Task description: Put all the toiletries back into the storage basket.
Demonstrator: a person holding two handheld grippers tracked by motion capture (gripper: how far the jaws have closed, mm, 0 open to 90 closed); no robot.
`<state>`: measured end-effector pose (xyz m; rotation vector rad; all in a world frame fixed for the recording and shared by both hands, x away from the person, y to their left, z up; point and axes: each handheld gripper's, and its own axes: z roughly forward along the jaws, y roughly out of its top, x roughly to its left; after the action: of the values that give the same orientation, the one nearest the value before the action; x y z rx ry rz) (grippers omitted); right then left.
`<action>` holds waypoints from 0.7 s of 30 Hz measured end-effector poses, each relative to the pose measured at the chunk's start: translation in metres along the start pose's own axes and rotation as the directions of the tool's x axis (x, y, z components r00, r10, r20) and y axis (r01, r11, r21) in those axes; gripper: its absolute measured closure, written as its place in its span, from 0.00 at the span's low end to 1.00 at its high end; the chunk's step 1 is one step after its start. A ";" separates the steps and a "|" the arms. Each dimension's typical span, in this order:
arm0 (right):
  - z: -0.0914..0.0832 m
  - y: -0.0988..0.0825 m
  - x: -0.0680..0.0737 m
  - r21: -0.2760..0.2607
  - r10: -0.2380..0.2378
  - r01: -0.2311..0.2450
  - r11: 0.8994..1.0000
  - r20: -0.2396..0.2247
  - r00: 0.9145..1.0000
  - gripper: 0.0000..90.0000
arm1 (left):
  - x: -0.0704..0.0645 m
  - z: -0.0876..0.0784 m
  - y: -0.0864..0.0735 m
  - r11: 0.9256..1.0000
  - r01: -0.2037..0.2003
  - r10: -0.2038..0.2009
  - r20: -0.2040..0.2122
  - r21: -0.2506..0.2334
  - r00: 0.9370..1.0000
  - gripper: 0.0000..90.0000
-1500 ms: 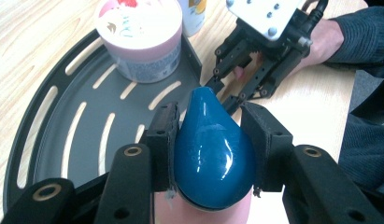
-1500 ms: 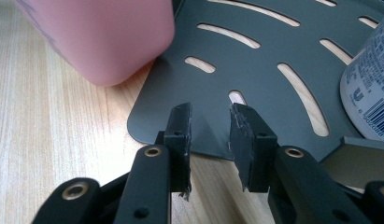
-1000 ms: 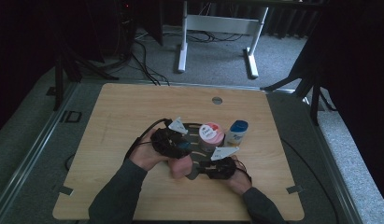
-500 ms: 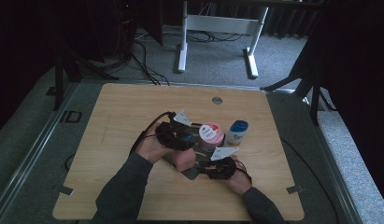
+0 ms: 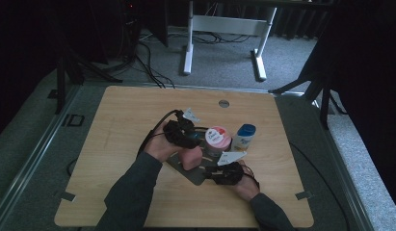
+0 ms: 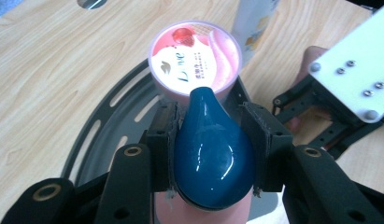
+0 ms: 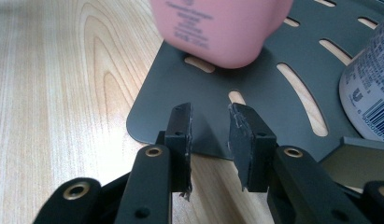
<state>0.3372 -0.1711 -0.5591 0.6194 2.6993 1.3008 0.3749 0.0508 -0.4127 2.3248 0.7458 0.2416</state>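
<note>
Your left gripper (image 6: 213, 154) clamps the pink bottle's teal teardrop cap (image 6: 212, 158), axis upright; the round pink-lidded jar (image 6: 195, 58) stands at twelve o'clock. Right gripper (image 7: 210, 135) jaws are apart, empty.

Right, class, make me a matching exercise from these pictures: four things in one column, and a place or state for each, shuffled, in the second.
Things:
1. pink bottle
2. Dove tub
3. tray
4. right gripper

Places or states:
A. dark grey, slotted, flat on the wooden table
B. jaws apart at the tray's corner, nothing between them
C. clamped at its blue cap by the left gripper
D. upright on the tray, pink lid on

Pairs: 1-C, 2-D, 3-A, 4-B
</note>
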 end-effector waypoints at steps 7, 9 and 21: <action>0.000 0.000 0.000 -0.001 -0.001 0.001 1.000 0.001 1.000 0.77 | 0.009 0.003 0.002 0.999 0.029 -0.030 -0.027 -0.012 0.999 0.65; 0.000 0.000 0.000 -0.002 -0.002 0.002 1.000 0.000 1.000 0.77 | 0.012 0.006 0.003 0.999 0.045 -0.045 -0.039 -0.016 0.998 0.65; 0.000 0.000 0.000 -0.001 -0.003 0.003 1.000 -0.001 1.000 0.77 | 0.022 0.013 0.011 0.997 0.073 -0.074 -0.087 -0.022 0.993 0.65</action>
<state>0.3375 -0.1712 -0.5591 0.6152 2.6986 1.3022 0.4031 0.0493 -0.4160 2.2764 0.8673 0.3184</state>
